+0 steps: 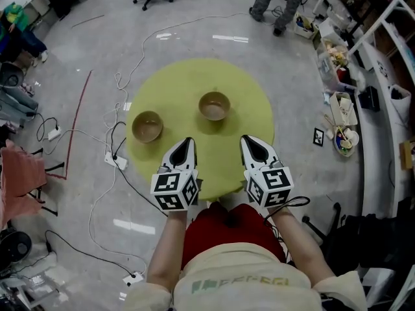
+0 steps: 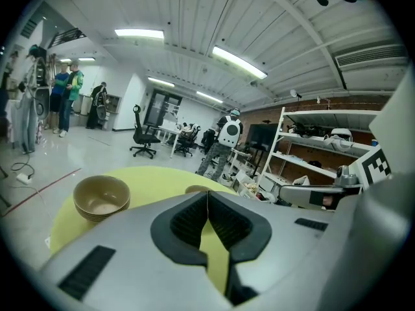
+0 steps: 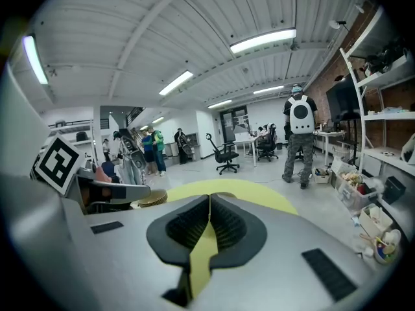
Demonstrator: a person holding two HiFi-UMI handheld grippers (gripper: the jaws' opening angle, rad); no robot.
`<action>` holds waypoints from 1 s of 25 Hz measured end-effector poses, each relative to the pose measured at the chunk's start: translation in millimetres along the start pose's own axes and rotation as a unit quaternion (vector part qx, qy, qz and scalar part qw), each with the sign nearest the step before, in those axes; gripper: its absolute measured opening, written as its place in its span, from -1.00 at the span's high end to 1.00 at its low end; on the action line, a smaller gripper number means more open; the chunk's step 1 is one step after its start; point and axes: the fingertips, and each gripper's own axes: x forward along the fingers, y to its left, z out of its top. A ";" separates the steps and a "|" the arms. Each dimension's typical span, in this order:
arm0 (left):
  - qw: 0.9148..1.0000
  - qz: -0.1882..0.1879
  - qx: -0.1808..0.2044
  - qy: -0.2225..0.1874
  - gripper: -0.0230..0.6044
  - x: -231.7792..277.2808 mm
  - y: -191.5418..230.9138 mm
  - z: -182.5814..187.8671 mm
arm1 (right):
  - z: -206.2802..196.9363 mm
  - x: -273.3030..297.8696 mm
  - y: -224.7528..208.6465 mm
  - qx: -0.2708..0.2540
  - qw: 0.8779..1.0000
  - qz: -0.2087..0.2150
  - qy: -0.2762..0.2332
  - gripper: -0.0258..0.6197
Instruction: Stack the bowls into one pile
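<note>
Yellow-green round table [image 1: 194, 76] fills the head view, left bowl [image 1: 147, 126] near its left edge, centre bowl [image 1: 214, 105] around its middle; left gripper [image 1: 187, 142] and right gripper [image 1: 249, 141] hover over its near edge; left gripper view: jaws pressed together, empty, above the table, left bowl beyond; right gripper view: jaws likewise closed on nothing.

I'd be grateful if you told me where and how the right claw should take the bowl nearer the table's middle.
Take the bowl by its near rim: it stands upright, mouth up, likely too wide to span. Open the right claw, now shut, and come down from above, one jaw inside, one outside.
</note>
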 end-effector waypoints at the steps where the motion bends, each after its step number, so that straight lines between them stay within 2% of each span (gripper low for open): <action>1: 1.000 -0.001 0.001 0.000 0.85 3.3 0.8 1.7 | -0.3 0.8 -1.8 0.000 1.000 -0.002 0.002 0.81; 10: 1.000 0.004 0.003 0.013 0.85 29.4 10.2 1.2 | -4.0 15.8 -19.0 0.000 1.000 -0.009 0.013 0.81; 19: 0.999 0.027 0.009 0.018 0.85 73.6 5.5 4.3 | -1.4 48.6 -52.7 0.000 1.000 0.014 0.027 0.81; 25: 0.999 0.035 -0.017 0.026 0.85 101.6 12.7 3.6 | -1.1 76.8 -70.8 -0.001 0.999 0.023 0.040 0.81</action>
